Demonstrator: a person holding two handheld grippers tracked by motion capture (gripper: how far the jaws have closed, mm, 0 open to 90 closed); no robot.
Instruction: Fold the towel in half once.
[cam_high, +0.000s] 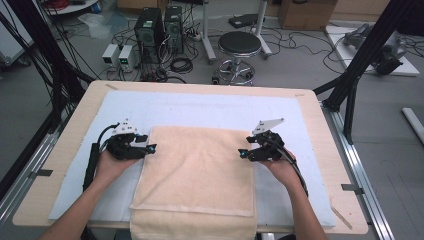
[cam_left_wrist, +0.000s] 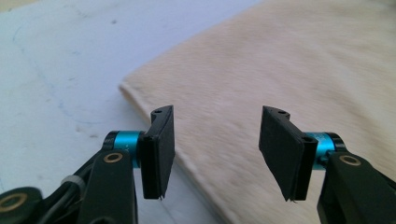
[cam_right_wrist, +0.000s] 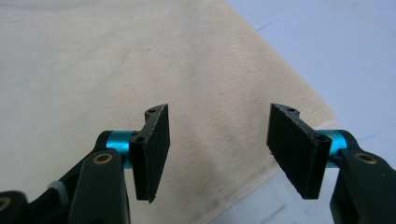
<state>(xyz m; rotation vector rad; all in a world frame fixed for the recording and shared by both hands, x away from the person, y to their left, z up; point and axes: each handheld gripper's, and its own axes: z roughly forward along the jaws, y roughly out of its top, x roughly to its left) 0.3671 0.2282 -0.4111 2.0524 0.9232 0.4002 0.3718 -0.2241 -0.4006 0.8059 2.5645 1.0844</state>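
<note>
A cream towel (cam_high: 197, 170) lies folded on the pale blue mat (cam_high: 200, 107), its near part hanging over the table's front edge. My left gripper (cam_high: 151, 147) hovers at the towel's left edge near its far corner, jaws apart and empty. In the left gripper view the towel (cam_left_wrist: 289, 70) lies under the left gripper (cam_left_wrist: 217, 149). My right gripper (cam_high: 242, 152) is at the towel's right edge, also open with nothing between its pads. In the right gripper view the right gripper (cam_right_wrist: 217, 149) hangs over the towel (cam_right_wrist: 116, 70) beside its edge.
The wooden table (cam_high: 312, 115) carries the mat. Beyond its far edge stand a black stool (cam_high: 239, 47), computer towers (cam_high: 150, 30) and loose cables on the floor. Black frame posts (cam_high: 350, 75) rise at the right and left of the table.
</note>
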